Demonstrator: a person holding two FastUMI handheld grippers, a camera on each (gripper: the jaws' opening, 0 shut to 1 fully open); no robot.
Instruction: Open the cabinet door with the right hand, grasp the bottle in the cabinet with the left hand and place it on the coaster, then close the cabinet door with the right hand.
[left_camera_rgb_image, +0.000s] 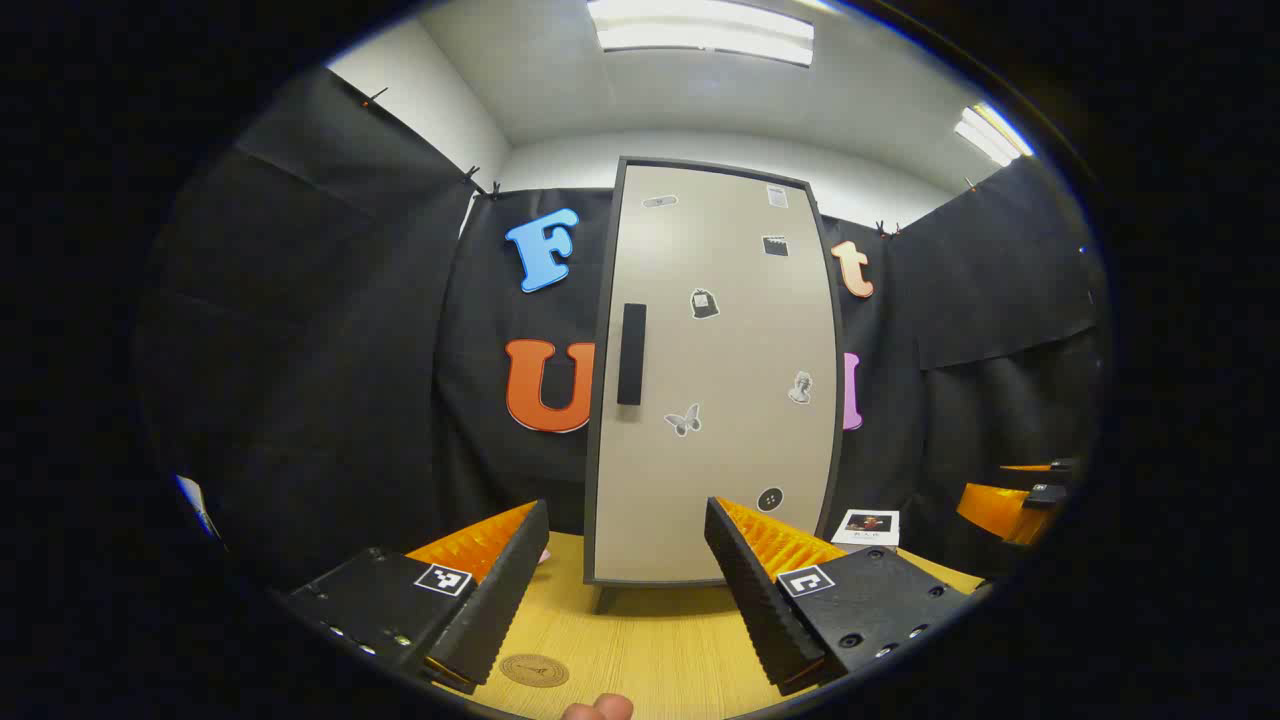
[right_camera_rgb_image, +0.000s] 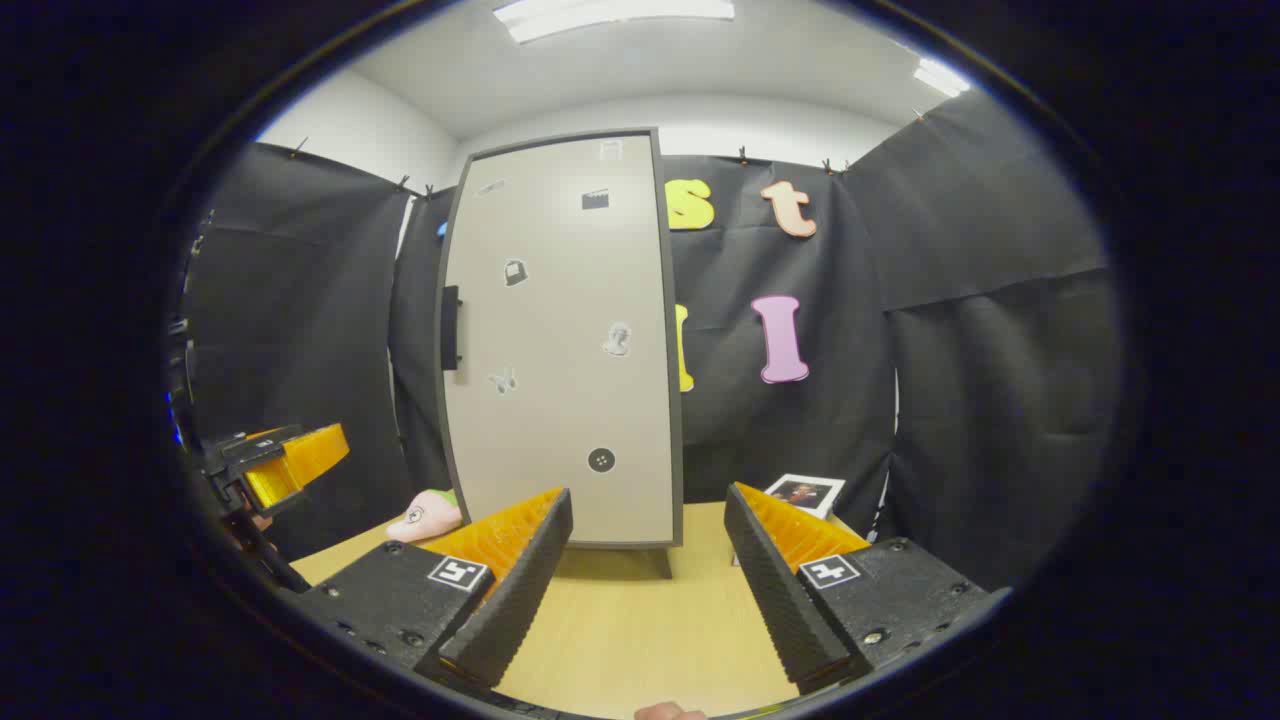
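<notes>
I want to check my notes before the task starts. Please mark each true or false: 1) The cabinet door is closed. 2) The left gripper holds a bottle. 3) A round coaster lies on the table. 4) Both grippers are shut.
1) True: the cabinet door is closed, its handle untouched.
2) False: the left gripper is empty.
3) True: the coaster lies on the table.
4) False: the right gripper and the left one have their fingers apart.

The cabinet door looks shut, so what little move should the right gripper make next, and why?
Probably move the right gripper forward and to its left, toward the black handle. The cabinet door is closed, so the bottle can't be reached yet, and the handle sits on the door's left edge. The gripper's jaws are open with nothing between them, ready to close on it.
</notes>
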